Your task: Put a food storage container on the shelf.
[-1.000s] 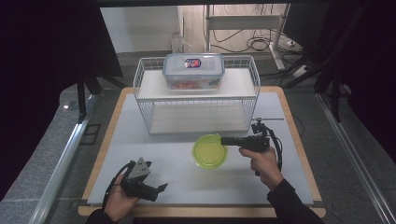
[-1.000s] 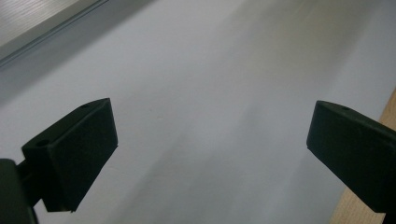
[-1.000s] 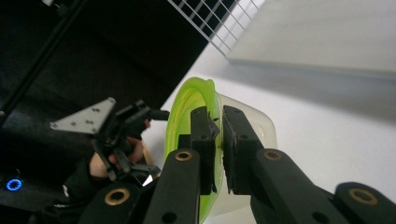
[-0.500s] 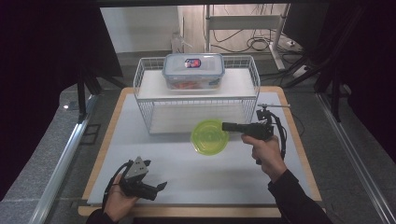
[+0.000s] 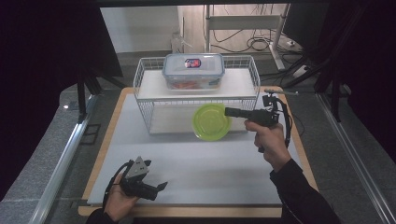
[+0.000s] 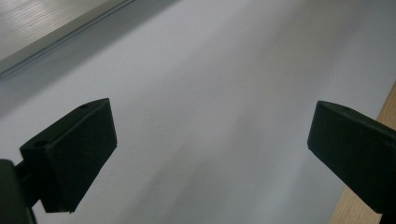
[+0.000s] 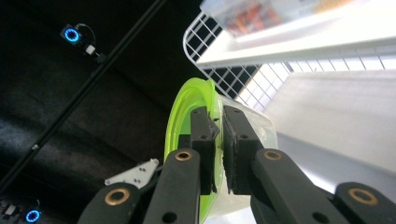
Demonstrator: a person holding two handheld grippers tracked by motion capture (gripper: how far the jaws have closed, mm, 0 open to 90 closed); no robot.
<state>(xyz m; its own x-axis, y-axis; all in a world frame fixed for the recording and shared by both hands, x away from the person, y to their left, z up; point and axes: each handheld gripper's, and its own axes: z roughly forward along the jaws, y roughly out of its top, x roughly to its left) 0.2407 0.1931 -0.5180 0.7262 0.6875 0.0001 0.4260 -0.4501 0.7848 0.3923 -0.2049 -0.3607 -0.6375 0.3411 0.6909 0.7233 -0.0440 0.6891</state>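
Right gripper (image 5: 229, 111) clenches the green bowl (image 5: 211, 121) by its rim before the wire rack (image 5: 144, 107); next, probably sliding it inside; left gripper (image 5: 159, 186) idles, fingers released.

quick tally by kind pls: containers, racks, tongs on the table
Containers: 2, a green-lidded container held in the right tongs and a clear lidded food box on the rack.
Wire racks: 1.
Tongs: 2, counting the left tongs, open.
Total: 5.
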